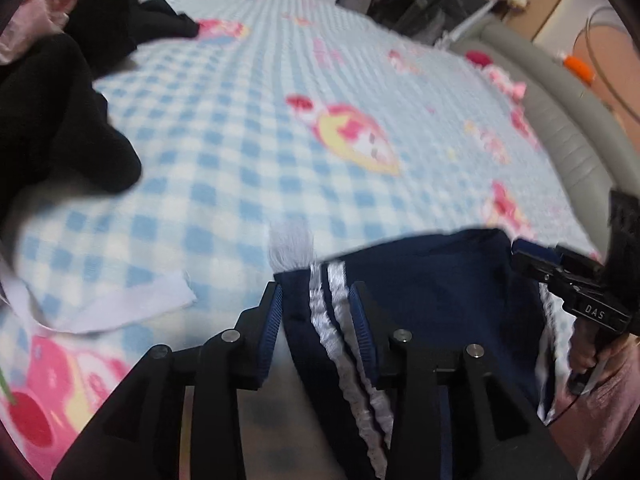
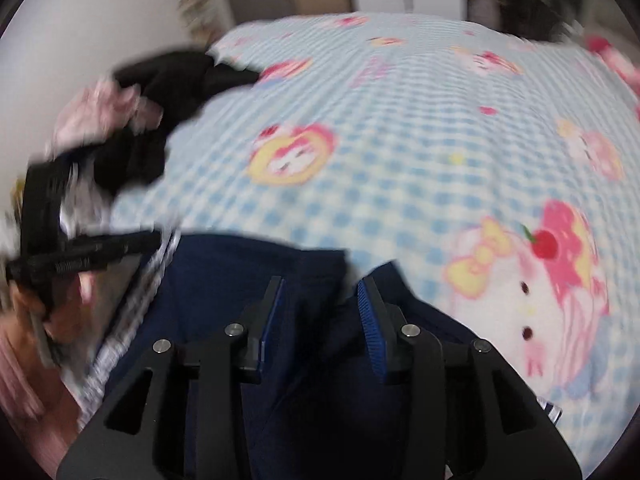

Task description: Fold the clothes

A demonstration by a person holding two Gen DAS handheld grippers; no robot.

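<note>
A broad stretch of the checked bedspread (image 1: 248, 128) is lying open ahead of both grippers, while the heap of black clothes (image 1: 52, 112) is crowding its far left side and the grey padded bed edge (image 1: 560, 128) is hemming the right.

A navy garment (image 1: 432, 276) with two white stripes (image 1: 332, 300) along one edge lies bunched at the near edge of the bed (image 1: 248, 128); black clothes (image 1: 60, 120) sit heaped well apart at the far left

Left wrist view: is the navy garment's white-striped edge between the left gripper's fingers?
Yes, the navy garment's white stripes run between the left gripper's blue pads.
</note>
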